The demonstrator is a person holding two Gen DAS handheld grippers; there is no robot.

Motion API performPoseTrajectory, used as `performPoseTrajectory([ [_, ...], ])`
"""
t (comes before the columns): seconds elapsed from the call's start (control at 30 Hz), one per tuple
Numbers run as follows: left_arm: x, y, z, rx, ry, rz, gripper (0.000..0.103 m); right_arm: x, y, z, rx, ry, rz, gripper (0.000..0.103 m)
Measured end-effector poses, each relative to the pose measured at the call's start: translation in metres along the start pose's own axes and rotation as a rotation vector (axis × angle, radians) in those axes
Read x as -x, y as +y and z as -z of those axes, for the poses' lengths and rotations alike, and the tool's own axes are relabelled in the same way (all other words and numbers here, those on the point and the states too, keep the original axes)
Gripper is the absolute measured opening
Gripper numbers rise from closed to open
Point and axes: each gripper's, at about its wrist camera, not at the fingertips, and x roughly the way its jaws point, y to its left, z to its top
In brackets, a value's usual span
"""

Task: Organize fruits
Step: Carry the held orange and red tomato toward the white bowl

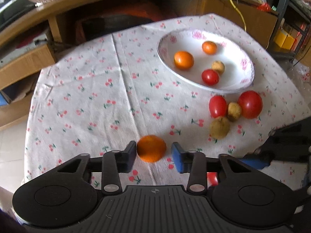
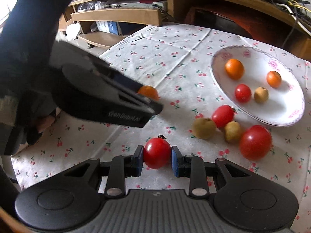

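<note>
Left gripper [image 1: 152, 152] wide around orange [image 1: 151, 148], one pad touching; right gripper [image 2: 157, 158] clamping tomato [image 2: 156, 153]. Plate [image 2: 219, 73] ahead-right, nearer right.

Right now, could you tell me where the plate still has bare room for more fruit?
The plate is bare along its right side and far rim. Four fruits crowd its middle and near-left. Outside its near rim, the tomatoes and brown fruits crowd the cloth.

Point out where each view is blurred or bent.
Left wrist view: the orange between the left gripper's fingers is motion-smeared; fisheye bows the shelf edge. Right wrist view: the left gripper crossing the frame is blurred; the tomato in the right gripper stays sharp.
</note>
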Motion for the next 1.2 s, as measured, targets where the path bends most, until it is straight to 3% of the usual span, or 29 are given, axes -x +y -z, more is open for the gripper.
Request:
performPoseTrajectory([
  [0.23,-0.001,0.002,-0.004,0.051,-0.019,-0.004,0.039,0.008,-0.011,0.006,-0.026,-0.009,0.031,0.031],
  [0.47,0.017,-0.012,0.006,0.021,-0.022,0.026,0.039,0.017,-0.018,0.011,-0.037,-0.016,0.073,0.031],
  [0.67,0.037,-0.035,0.027,-0.006,-0.026,0.058,0.039,0.041,-0.023,0.035,-0.054,-0.031,0.140,0.031],
  [0.93,0.032,-0.065,0.045,-0.071,0.017,0.069,0.040,0.045,-0.019,0.061,-0.069,-0.006,0.173,0.031],
  [1.13,0.031,-0.072,0.047,-0.102,0.022,0.065,0.042,0.043,-0.020,0.061,-0.067,-0.010,0.159,0.031],
  [1.2,0.031,-0.071,0.047,-0.105,0.021,0.060,0.053,0.041,-0.020,0.061,-0.064,-0.007,0.153,0.031],
])
